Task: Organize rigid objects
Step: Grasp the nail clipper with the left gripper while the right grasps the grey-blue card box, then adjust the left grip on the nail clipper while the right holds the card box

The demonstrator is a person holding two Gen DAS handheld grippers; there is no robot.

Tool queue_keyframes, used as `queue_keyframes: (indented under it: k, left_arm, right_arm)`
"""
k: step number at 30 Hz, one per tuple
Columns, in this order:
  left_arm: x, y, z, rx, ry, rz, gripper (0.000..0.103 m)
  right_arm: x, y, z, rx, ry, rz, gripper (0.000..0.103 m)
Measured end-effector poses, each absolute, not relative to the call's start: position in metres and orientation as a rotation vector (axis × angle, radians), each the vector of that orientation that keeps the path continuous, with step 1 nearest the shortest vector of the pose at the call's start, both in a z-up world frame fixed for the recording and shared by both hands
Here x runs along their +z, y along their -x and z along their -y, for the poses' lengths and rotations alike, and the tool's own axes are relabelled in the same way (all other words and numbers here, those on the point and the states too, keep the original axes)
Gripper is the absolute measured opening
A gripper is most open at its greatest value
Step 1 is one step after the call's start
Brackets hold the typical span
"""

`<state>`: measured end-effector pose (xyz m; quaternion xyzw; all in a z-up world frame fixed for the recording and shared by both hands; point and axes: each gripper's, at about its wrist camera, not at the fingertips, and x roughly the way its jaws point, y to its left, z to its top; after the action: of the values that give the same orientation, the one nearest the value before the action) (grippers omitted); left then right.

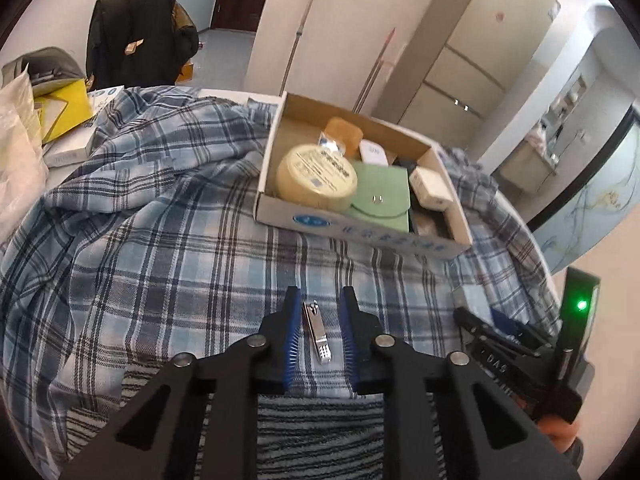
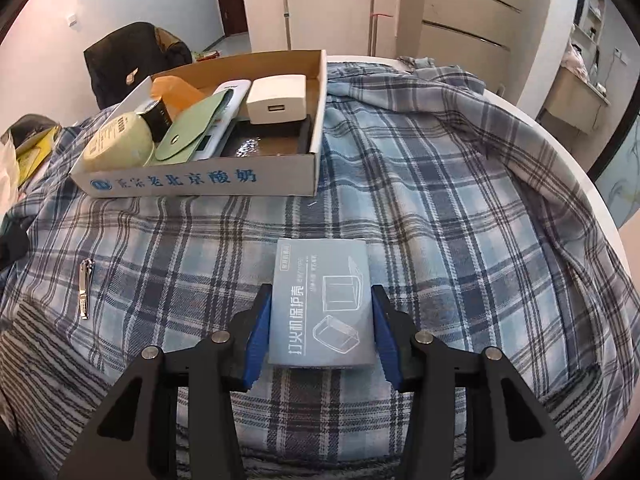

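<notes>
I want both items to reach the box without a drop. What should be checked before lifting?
1. Nail clipper between the left gripper fingers: ok.
2. Left pads pressing the clipper: not ok, gaps on both sides.
3. Small blue-grey box between the right gripper pads: ok.
4. Right grip firm: cannot tell.
5. Free room in the cardboard box: cannot tell, it looks crowded.

Left tongs point(image 1: 320, 322) straddling nail clipper point(image 1: 317, 332) lying on plaid cloth point(image 1: 160, 240), pads not touching; cardboard box point(image 1: 360, 236) sitting beyond.
</notes>
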<state>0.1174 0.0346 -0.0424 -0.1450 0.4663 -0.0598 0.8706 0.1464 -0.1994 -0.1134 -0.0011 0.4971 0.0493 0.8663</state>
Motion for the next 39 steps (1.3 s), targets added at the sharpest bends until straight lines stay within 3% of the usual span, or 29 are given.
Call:
queue_keyframes:
  k: [20, 26, 27, 39]
  left_arm:
    - [-0.09, -0.157, -0.006, 0.008, 0.251, -1.22, 0.021]
    - [-0.092, -0.161, -0.003, 0.014, 0.221, -1.219, 0.02]
    - [-0.091, -0.16, -0.002, 0.009, 0.214, -1.211, 0.012]
    - [-0.041, -0.136, 0.007, -0.053, 0.134, -1.073, 0.011]
  right_arm:
    - [-0.091, -0.129, 0.215, 0.117, -0.037, -0.943, 0.046]
    - [-0.092, -0.129, 0.217, 0.117, -0.045, -0.948, 0.046]
    - [-0.092, -0.129, 0.217, 0.116, -0.046, -0.948, 0.046]
    - [-0.095, -0.131, 0.221, 0.107, -0.064, -0.961, 0.046]
